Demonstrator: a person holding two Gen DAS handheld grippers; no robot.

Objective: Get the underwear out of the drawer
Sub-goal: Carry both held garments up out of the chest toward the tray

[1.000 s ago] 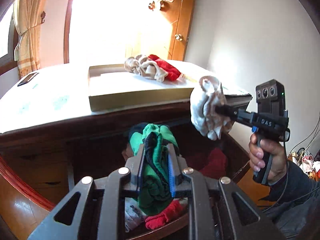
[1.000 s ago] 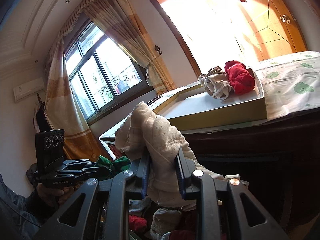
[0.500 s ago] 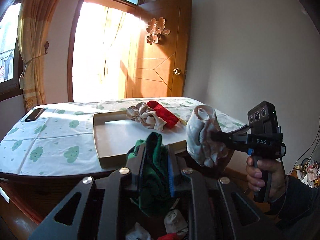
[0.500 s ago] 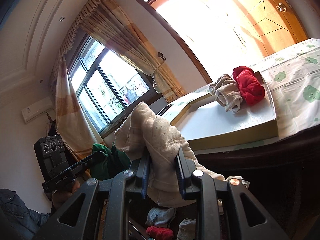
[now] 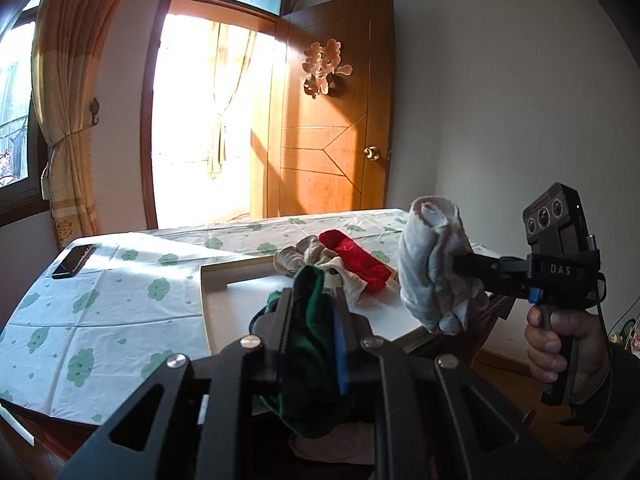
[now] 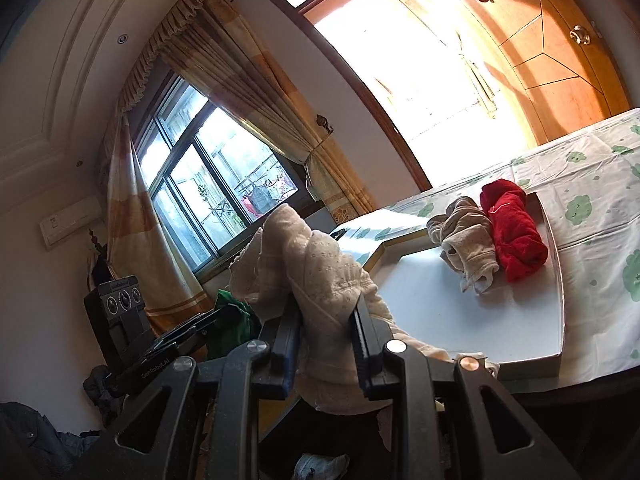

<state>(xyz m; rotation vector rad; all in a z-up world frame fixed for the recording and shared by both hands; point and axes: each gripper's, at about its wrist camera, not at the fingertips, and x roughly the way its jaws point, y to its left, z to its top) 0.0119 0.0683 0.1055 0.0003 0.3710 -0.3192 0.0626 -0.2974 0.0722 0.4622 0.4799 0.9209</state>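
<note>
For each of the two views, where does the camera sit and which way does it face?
Left wrist: behind the left gripper, shut on a green garment; faces the tray and door; right hand shows.
Right wrist: behind the right gripper, shut on a cream garment; faces the window.
Shared: tray, red garment.

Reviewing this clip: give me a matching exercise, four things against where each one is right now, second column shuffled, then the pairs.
Things:
1. green underwear
2. cream underwear
3. red underwear
4. phone

Places:
A. lying in the shallow tray, beside a beige piece
B. clamped in the right gripper
C. flat on the patterned tablecloth, outside the tray
D. clamped in the left gripper

Pairs: 1-D, 2-B, 3-A, 4-C
</note>
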